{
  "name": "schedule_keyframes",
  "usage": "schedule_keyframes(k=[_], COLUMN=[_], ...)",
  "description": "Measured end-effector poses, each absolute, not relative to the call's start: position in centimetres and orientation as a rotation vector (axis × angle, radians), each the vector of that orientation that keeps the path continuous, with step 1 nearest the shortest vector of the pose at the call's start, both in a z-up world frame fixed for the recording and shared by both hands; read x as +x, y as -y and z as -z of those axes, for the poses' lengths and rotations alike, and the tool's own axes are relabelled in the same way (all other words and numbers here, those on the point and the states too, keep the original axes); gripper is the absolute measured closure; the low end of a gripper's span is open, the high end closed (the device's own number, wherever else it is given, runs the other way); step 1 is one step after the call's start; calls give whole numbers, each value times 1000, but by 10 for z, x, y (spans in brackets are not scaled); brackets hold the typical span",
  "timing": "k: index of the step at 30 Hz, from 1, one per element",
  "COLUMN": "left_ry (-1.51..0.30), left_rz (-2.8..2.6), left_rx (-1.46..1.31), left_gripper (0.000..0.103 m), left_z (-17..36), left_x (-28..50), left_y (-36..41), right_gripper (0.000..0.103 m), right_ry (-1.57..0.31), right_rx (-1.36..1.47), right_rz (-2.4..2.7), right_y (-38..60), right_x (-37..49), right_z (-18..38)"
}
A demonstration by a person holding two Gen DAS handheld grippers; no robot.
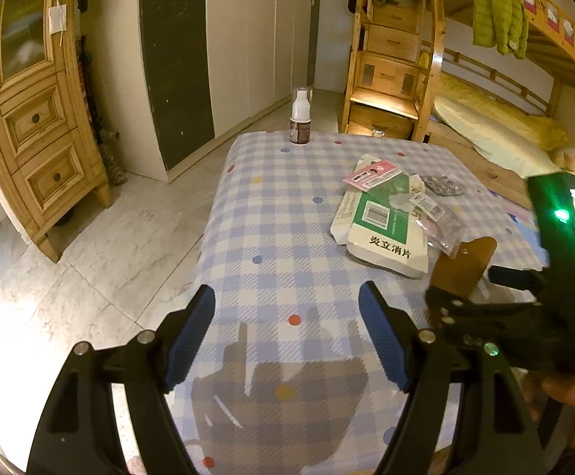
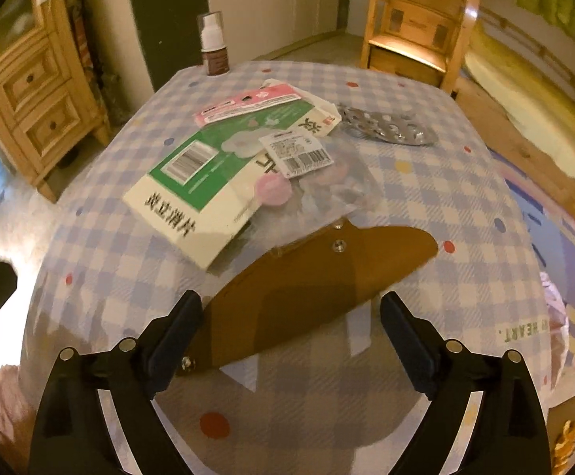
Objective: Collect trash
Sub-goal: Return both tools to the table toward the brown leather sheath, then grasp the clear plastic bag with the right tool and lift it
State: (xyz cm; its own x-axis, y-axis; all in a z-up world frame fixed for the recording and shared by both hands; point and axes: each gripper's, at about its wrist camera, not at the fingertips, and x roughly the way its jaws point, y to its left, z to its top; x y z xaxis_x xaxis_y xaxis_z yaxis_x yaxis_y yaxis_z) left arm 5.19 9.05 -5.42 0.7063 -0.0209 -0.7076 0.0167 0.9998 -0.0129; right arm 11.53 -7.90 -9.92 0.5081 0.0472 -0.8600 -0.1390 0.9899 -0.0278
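A heap of trash lies on the checked tablecloth (image 2: pixel 426 206): a flattened green-and-white medicine box (image 2: pixel 192 182) (image 1: pixel 382 233), a pink card (image 2: pixel 247 103), a silver blister pack (image 2: pixel 386 126) (image 1: pixel 441 186) and a clear bag with a barcode label (image 2: pixel 327 182). Nearer lies a flat brown pouch with snap studs (image 2: pixel 319 289) (image 1: pixel 463 265). My right gripper (image 2: pixel 291 340) is open just over it; the pouch's near end lies between the fingers, close to the left pad, and nothing presses on it. My left gripper (image 1: pixel 287 336) is open over bare cloth, left of the heap.
A small spray bottle (image 1: pixel 300 118) (image 2: pixel 213 45) stands at the table's far edge. A wooden cabinet (image 1: pixel 38 118) is at the left over a marble floor. A white wardrobe (image 1: pixel 247 39) is behind, with wooden bunk-bed stairs (image 1: pixel 390 71) and a bed at the right.
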Motion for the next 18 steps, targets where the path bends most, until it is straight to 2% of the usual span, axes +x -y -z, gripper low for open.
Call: schedule_keyframes(k=[4,8,10,18], left_ry=[-788,-786,-785,-788], left_rz=[17,18,19,3], left_rx=[0,1,6,20], left_gripper=[30,30,30,30], left_z=[55,56,55,49], left_x=[54,54,54,55], left_y=[-90,-90,-89,-87], right_gripper=[16,31,34,32], right_ry=[-1038,-1046,-1046,-996], right_rx=[-107,-80,-75,-67], right_rz=[-104,-58,-51,-78], right_y=[100,134,141,141], right_x=[101,90,89,100], right_z=[98,94,94,86])
